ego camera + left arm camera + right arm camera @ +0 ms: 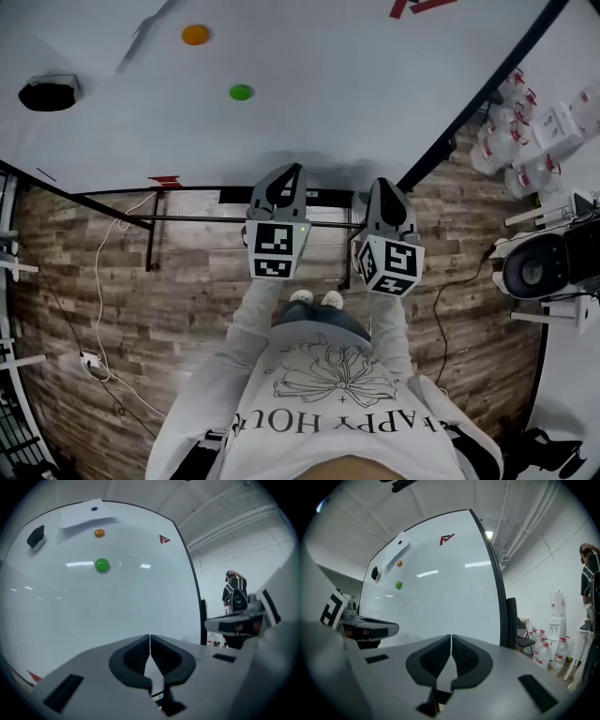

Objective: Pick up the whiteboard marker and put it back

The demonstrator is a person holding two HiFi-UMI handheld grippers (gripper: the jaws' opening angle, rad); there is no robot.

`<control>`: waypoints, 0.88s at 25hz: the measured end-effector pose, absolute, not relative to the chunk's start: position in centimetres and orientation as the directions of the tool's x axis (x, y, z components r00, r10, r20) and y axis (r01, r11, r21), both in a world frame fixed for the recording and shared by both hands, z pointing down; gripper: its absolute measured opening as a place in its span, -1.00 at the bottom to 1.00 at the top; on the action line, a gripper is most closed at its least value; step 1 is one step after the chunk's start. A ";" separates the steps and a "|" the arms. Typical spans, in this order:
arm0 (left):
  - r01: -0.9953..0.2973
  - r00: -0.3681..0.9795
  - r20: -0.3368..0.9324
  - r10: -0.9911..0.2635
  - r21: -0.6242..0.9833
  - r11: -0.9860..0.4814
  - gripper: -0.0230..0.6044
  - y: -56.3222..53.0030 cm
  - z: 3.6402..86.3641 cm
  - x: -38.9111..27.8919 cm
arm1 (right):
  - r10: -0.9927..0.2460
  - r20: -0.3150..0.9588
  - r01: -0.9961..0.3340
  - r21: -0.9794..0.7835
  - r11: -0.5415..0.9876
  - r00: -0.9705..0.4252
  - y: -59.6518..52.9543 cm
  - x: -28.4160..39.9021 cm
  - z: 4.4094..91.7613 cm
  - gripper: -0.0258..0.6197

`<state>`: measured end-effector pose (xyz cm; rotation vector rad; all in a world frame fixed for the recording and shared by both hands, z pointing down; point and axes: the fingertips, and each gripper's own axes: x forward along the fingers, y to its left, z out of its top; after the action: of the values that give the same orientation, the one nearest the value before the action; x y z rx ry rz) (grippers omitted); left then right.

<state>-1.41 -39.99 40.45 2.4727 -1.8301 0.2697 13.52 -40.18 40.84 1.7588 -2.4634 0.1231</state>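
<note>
I make out no whiteboard marker for certain in any view. A large whiteboard (356,103) stands in front of me. On it are a green magnet (241,92), an orange magnet (195,35) and a black eraser (47,94). A white sheet (86,515) with a blue dot at its top hangs near the orange magnet (99,533). My left gripper (289,173) and right gripper (386,187) hover side by side at the board's lower edge. In the gripper views, the left gripper (150,637) and right gripper (451,637) are shut, and each holds nothing.
Water jugs (511,141) stand on the wood floor right of the board, near a folding chair (525,637). A black device (544,267) sits at the right. A white cable (98,281) trails over the floor at the left. A person (234,597) stands far behind.
</note>
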 end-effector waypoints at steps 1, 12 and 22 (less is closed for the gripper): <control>-0.957 0.278 0.155 -0.948 -0.047 -0.288 -0.90 -39.9 39.8 -1.6 | -0.937 0.134 -0.945 -0.001 0.326 -0.323 -40.2 13.4 40.7 -0.90; -0.977 0.213 0.103 -0.971 0.003 -0.214 -0.90 -38.8 37.5 -3.2 | -0.939 0.103 -0.944 0.002 0.331 -0.329 -40.0 12.9 39.3 -0.90; -0.978 0.206 0.106 -0.973 0.000 -0.207 -0.90 -38.1 37.2 -3.0 | -0.937 0.102 -0.942 0.005 0.335 -0.333 -39.7 13.4 39.2 -0.90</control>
<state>-2.98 -38.12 37.23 2.3868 -1.9346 0.1273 13.45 -39.67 39.16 1.7610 -2.4948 0.0842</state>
